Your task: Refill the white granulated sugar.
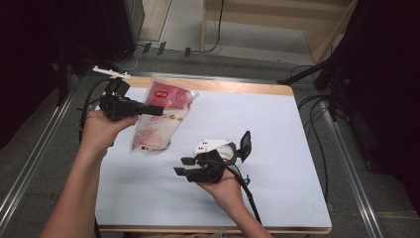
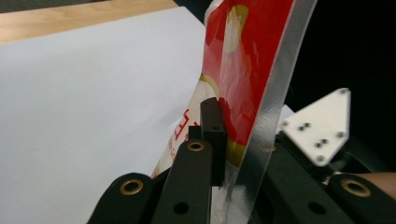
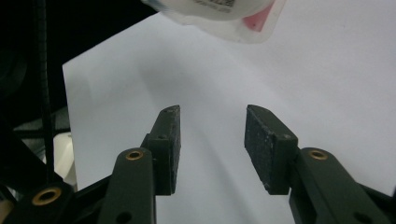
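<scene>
Left gripper holds a red and clear plastic pouch at upper left of the high view; right gripper waits open at lower centre.

In the high view the pouch hangs tilted, its lower end touching the white worktop. In the left gripper view the black jaws are clamped on the pouch's clear sealed edge. In the right gripper view the two jaws stand apart with nothing between them, above the worktop, and the pouch's lower corner shows at the top edge.
</scene>
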{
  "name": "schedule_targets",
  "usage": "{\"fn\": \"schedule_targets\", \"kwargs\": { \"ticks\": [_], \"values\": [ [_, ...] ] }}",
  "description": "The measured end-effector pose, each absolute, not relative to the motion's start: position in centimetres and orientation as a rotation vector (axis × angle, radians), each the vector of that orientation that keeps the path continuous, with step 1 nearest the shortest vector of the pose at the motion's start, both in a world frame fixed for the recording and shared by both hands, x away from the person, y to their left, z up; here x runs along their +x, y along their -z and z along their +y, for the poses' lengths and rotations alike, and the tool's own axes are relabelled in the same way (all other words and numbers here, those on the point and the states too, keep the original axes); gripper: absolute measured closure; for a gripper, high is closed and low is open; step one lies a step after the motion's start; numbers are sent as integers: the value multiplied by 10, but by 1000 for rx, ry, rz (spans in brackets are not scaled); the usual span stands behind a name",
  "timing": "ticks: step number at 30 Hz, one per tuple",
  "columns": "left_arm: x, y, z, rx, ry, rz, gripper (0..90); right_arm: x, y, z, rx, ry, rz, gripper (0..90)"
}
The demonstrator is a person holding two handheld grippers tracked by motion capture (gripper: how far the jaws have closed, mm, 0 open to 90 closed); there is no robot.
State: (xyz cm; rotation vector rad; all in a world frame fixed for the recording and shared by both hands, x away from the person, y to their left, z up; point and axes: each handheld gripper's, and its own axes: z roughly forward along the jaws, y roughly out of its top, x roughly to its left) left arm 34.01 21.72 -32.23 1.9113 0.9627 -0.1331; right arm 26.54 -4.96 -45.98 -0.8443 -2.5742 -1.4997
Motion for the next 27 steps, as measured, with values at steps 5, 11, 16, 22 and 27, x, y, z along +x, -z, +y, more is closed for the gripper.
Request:
{"fn": "schedule_targets", "kwargs": {
  "ticks": [5,11,16,22,27],
  "values": [
    [351,335,220,1885,125,1024,900,265,455,-60,-797,1495,-2588,564],
    [361,351,215,1888,78,1028,900,262,449,-75,-750,1488,-2619,561],
    [367,362,208,1890,20,996,900,258,445,-88,-749,1504,-2605,552],
    [374,377,200,1873,-15,984,900,251,443,-102,-774,1511,-2615,543],
    [379,392,200,1883,9,1014,900,246,446,-111,-816,1506,-2596,543]
  ]
}}
